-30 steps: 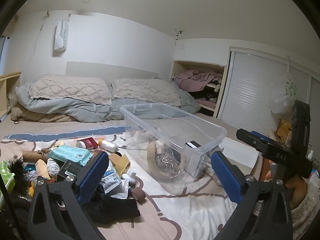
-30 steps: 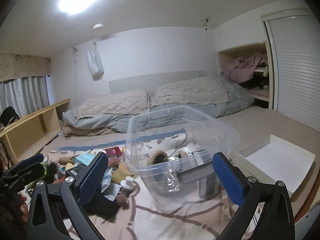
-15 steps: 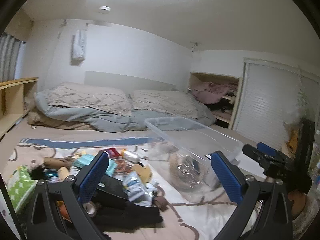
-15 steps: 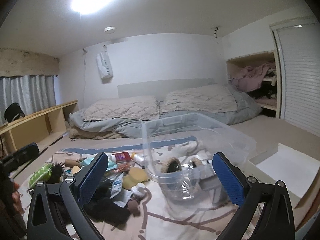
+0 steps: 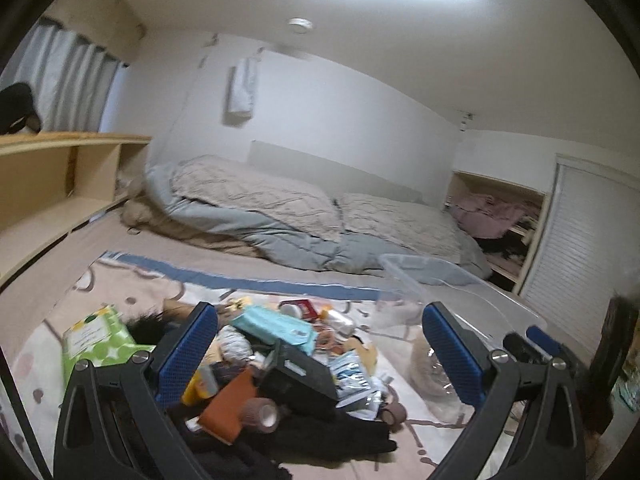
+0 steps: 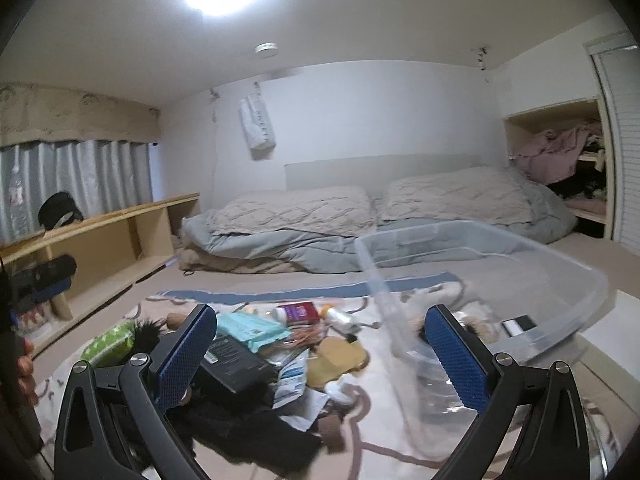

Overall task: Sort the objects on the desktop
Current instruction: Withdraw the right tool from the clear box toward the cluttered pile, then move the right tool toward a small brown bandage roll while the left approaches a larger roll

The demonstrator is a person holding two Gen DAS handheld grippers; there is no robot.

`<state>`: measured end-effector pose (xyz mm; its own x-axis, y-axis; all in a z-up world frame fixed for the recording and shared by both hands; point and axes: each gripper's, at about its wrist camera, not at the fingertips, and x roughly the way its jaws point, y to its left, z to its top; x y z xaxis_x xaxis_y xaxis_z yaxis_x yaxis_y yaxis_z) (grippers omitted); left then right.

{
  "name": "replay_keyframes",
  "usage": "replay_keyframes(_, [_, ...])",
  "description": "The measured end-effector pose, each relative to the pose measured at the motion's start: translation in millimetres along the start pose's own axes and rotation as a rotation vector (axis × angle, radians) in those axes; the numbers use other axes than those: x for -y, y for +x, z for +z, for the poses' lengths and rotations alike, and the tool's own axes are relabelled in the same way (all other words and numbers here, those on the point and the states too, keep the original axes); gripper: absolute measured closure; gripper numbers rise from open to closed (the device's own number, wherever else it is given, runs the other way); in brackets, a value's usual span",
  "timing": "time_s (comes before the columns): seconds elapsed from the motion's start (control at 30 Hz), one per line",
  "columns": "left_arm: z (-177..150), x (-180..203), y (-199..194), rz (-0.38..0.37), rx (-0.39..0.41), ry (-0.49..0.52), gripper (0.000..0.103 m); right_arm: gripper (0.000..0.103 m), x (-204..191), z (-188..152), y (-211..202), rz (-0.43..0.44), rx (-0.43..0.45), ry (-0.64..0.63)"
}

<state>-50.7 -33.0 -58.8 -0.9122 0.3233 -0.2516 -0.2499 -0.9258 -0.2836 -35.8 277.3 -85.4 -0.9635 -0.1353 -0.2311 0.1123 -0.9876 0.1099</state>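
A heap of small objects lies on a patterned blanket: a teal wipes pack, a black box, a green dotted pack, a red box, a brown tape roll and black cloth. A clear plastic bin stands to the right with a few items inside. My left gripper hovers open above the heap, holding nothing. My right gripper is open too, between heap and bin. The other gripper shows at each view's edge.
Pillows and a grey duvet lie behind on the bed. A wooden shelf runs along the left wall. An alcove with pink clothes and a slatted door stand at the right. A white tray sits beside the bin.
Both grippers have swung left: the bin has slid toward the right of each view, and the heap now sits between the fingers. Both stay open.
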Motion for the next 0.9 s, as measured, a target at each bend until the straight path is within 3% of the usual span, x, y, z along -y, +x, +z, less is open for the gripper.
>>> replay_keyframes(0.37, [-14, -19, 9, 0.095, -0.052, -0.034, 0.000, 0.000, -19, -51, 20, 0.041, -0.025, -0.072])
replay_keyframes(0.53, [-25, -29, 24, 0.149, -0.127, -0.071, 0.000, 0.000, -17, -66, 36, 0.050, -0.103, -0.071])
replay_keyframes(0.7, [-35, -37, 38, 0.142, -0.198, -0.127, 0.002, 0.000, -21, -80, 47, 0.062, -0.170, -0.080])
replay_keyframes(0.9, [-41, -39, 48, 0.140, -0.247, -0.139, 0.019, 0.000, -21, -100, 68, 0.091, -0.297, -0.078])
